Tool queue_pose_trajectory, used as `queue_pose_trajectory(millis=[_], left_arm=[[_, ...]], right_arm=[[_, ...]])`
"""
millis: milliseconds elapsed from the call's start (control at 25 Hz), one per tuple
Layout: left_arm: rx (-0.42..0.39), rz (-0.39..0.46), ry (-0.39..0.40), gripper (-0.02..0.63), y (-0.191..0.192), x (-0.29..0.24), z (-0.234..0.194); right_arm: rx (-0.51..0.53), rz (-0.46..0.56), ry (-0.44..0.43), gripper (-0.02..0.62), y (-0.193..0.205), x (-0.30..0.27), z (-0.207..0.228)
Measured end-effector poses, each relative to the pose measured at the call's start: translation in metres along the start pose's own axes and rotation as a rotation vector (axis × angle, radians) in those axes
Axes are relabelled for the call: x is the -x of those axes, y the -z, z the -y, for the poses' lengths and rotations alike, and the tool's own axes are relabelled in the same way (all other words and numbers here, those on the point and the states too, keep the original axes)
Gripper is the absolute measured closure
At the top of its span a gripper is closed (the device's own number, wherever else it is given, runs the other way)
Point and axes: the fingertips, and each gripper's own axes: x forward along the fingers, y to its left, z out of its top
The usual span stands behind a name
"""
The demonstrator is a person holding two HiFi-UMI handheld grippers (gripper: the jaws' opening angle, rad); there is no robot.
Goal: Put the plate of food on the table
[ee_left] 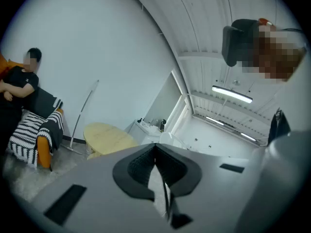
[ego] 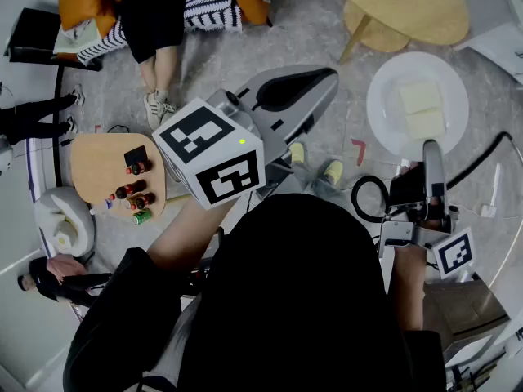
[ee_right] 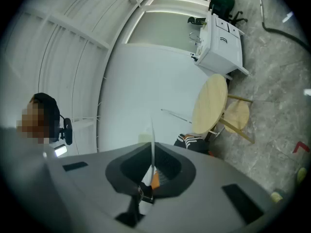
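Now in transit: plate pinched by its rim, not yet on the table

Right gripper has its 2 jaws pressed onto the thin rim of the white plate, which it carries alone, in the air over the floor. Pale slices of food lie flat on the plate. The round wooden table stands just beyond, apart from the plate. Left gripper is pressed together on nothing, off to the plate's side. Advice: with only 1 edge grip, keep the plate level, travel slowly, lower it well inside the tabletop until it bears fully, and only then part the jaws.
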Motion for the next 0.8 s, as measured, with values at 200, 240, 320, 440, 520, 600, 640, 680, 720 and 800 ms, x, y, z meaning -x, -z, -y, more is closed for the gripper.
queue_pose_trajectory(millis=[200,240,320,440,520,600,640,680,720,800], left_arm=[[-0.003,0.028,-0.012,0.6,-0.008,0.005,-0.002],[-0.009,0.027,-0.015,0.6,-0.009,0.005,-0.002],[-0.018,0.024,-0.018,0.6,-0.008,0.006,-0.002],[-0.02,0.015,-0.018,0.6,-0.008,0.009,-0.003],[-0.018,0.013,-0.016,0.6,-0.008,0.011,-0.005],[-0.019,0.013,-0.01,0.6,-0.009,0.014,-0.007],[-0.019,0.013,-0.008,0.6,-0.009,0.015,-0.008],[-0.018,0.013,-0.005,0.6,-0.01,0.016,-0.008],[-0.016,0.012,-0.003,0.6,-0.011,0.016,-0.009],[-0.013,0.009,0.002,0.6,-0.011,0.017,-0.01]], right_arm=[[0.009,-0.006,-0.006,0.578,0.001,-0.003,-0.004],[0.014,-0.007,-0.007,0.578,0.001,-0.003,-0.004],[0.026,-0.008,-0.007,0.578,0.001,-0.003,-0.005],[0.025,-0.004,0.001,0.578,0.001,-0.004,-0.006],[0.027,-0.002,0.006,0.58,0.004,-0.005,-0.007],[0.025,-0.001,0.005,0.578,0.008,-0.005,-0.008],[0.022,0.0,0.005,0.578,0.009,-0.006,-0.008],[0.018,0.002,0.007,0.578,0.01,-0.006,-0.009],[0.016,0.004,0.011,0.578,0.01,-0.006,-0.01],[0.016,0.006,0.017,0.578,0.01,-0.008,-0.011]])
